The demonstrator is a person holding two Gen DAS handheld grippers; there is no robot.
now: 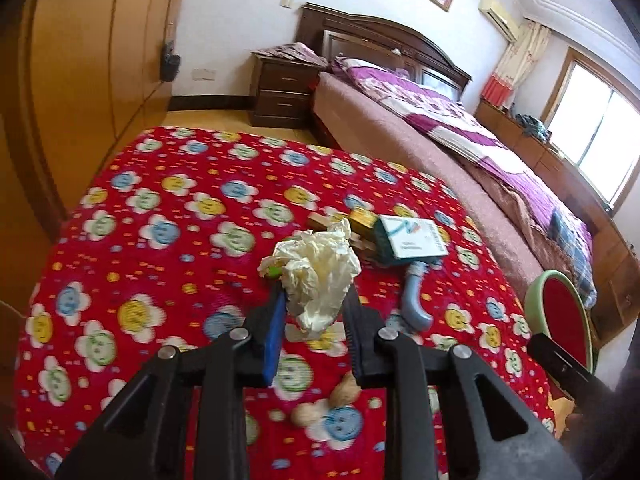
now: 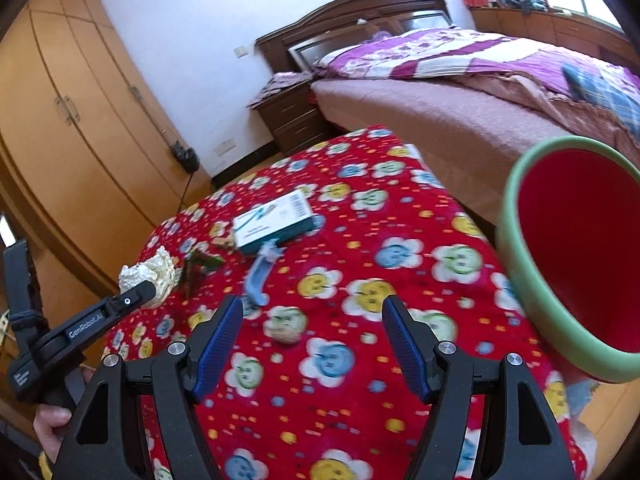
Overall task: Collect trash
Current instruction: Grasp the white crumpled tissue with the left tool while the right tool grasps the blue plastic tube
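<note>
Counting, grippers: two, one in each hand.
Left gripper (image 1: 314,312): fingers clamped on the tissue (image 1: 316,276); raised off the cloth (image 1: 160,208).
Right gripper (image 2: 312,344): fingers spread wide, nothing between them.
Tissue: one; a crumpled cream-white wad, wrinkled, bulging above the pads; in the right wrist view at 9 o'clock.
Bin (image 2: 560,320): one; green rim, red inside, mouth tilted toward the right camera, at 3 o'clock, at the table's edge.
Box (image 2: 276,218): one; white and teal, flat on the cloth, at 12 o'clock from the right gripper.
Blue tool (image 2: 260,276): one; just below the box.
Nuts (image 1: 324,402): two; tan, on the cloth under the left gripper, at 6 o'clock.
Small packets (image 1: 360,224): blurred, beside the box; number unclear.
Cloth: one; red, with flowers.
</note>
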